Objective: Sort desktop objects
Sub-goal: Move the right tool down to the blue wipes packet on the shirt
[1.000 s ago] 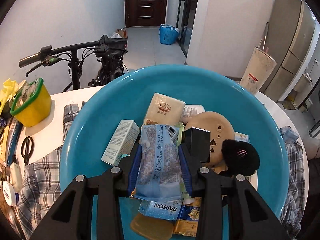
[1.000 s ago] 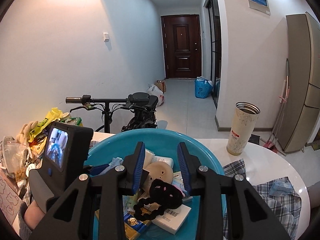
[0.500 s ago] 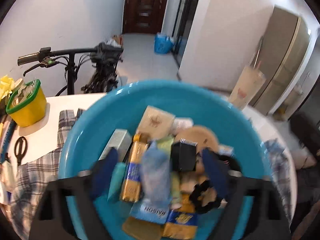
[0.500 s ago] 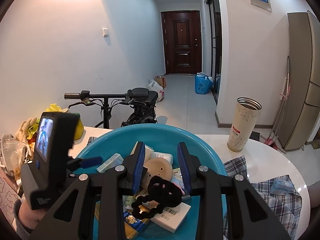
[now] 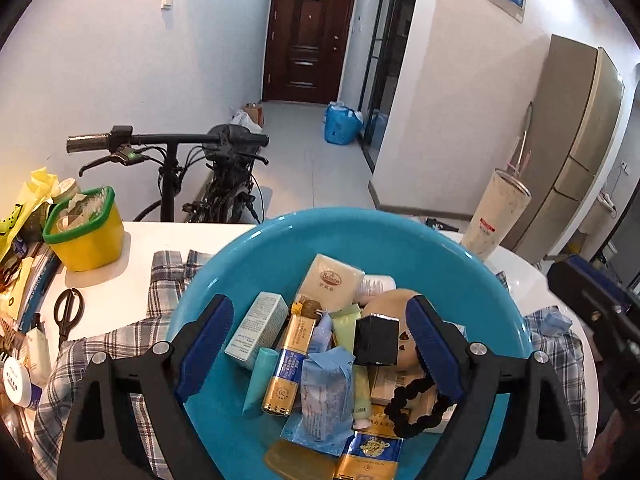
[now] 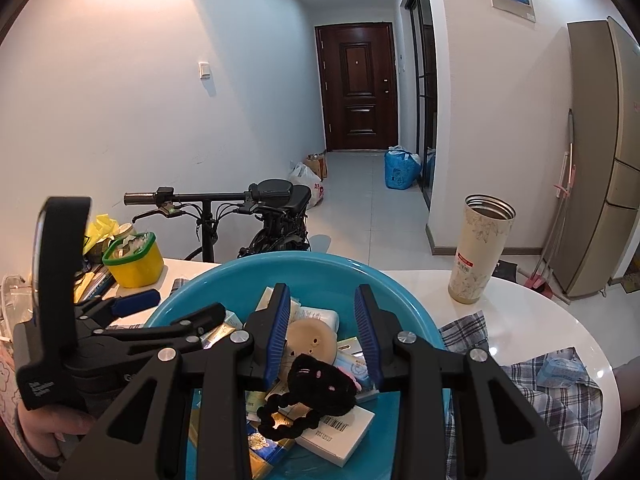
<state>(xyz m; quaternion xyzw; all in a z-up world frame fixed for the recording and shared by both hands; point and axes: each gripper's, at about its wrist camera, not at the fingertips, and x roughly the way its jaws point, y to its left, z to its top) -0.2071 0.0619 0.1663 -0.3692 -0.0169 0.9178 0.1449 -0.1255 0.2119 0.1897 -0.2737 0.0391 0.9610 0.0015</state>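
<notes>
While the left gripper [image 5: 320,354] hung over the blue basin [image 5: 400,236], its jaws stood wide apart with nothing clamped; the blue pads straddled the pile without touching any item. Right gripper [image 6: 322,330] sat above the same basin, jaws drawn in to a narrow gap, nothing pressed between the pads as far as could be seen. Basin rested on a plaid cloth [image 5: 160,276] on the white round table [image 6: 520,308]. Inside it, in the left wrist view: a light-blue snack packet [image 5: 326,390] lying loose near the middle, a gold-and-blue sachet [image 5: 290,360] just beside it on the left, a white carton [image 5: 256,330], a teal tube [image 5: 260,376], a cream soap bar [image 5: 330,280], a black box [image 5: 376,340] and a black hair tie [image 5: 412,404]. Right wrist view showed a black plush toy [image 6: 320,380] on top of a white barcoded box [image 6: 340,436], and a tan round disc [image 6: 312,338] behind it. Off the basin: yellow tub with green rim [image 5: 86,232] and scissors [image 5: 68,312] at table left, tall tumbler [image 6: 478,250] at table right. A hand [image 6: 52,428] gripped the left tool's handle at the lower left.
</notes>
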